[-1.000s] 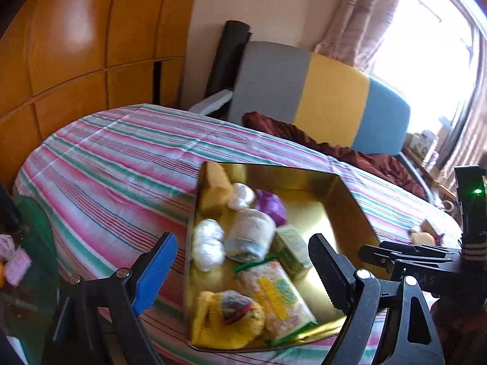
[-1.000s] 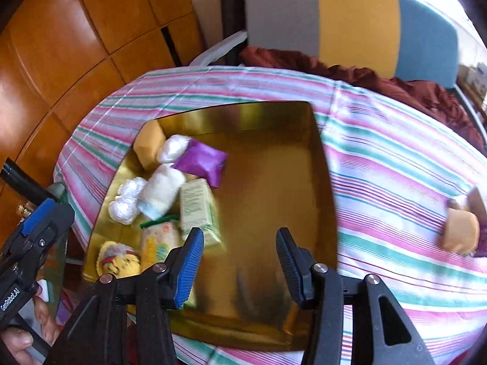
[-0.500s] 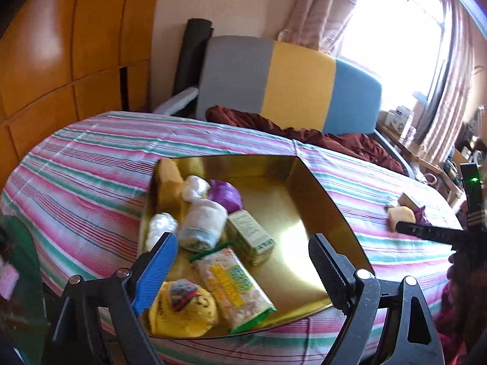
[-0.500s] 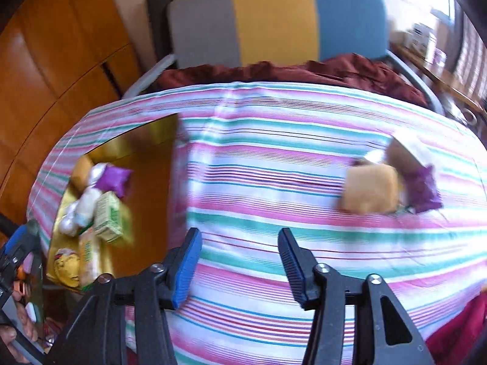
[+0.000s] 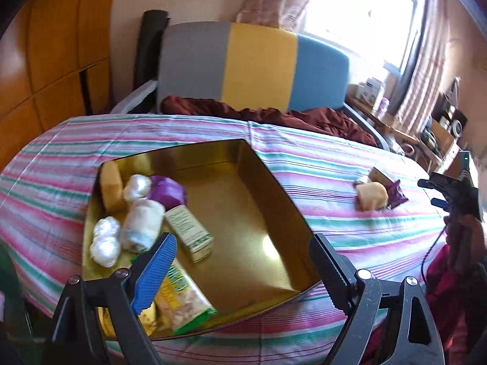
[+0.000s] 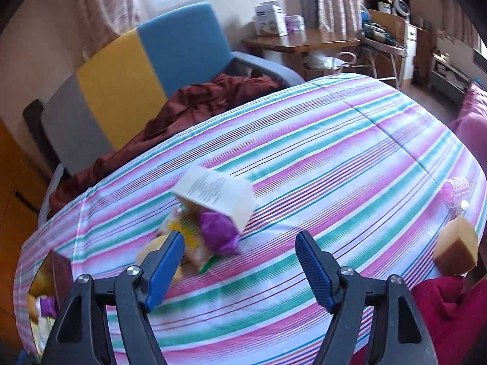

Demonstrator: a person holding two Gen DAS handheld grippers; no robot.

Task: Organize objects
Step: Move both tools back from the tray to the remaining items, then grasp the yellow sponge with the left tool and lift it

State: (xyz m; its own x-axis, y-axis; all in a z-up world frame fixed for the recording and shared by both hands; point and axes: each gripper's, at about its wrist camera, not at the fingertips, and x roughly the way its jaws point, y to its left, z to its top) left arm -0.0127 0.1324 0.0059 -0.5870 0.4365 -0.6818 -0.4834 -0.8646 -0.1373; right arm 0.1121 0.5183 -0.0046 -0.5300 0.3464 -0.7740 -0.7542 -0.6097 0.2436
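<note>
A gold tray (image 5: 268, 179) sits on the striped tablecloth; its left side holds a tan sponge (image 5: 110, 179), white bundles, a purple packet (image 5: 168, 191), a green box (image 5: 188, 231) and a snack bag (image 5: 182, 298). My left gripper (image 5: 243, 267) is open and empty over the tray's near edge. My right gripper (image 6: 240, 267) is open and empty, just short of a loose pile: a white box (image 6: 216, 194), a purple packet (image 6: 219, 231) and a yellow snack bag (image 6: 188, 237). The pile also shows in the left wrist view (image 5: 373, 196).
A tan sponge block (image 6: 456, 249) and a pink ridged item (image 6: 456, 191) lie at the table's right edge. A grey, yellow and blue sofa (image 5: 255, 64) with a maroon blanket (image 6: 188, 100) stands behind the table. A wooden desk (image 6: 304, 42) is farther right.
My right gripper has swung right, from over the tray to the loose pile on the cloth. My left gripper has shifted right along the tray's near edge. Both stay open.
</note>
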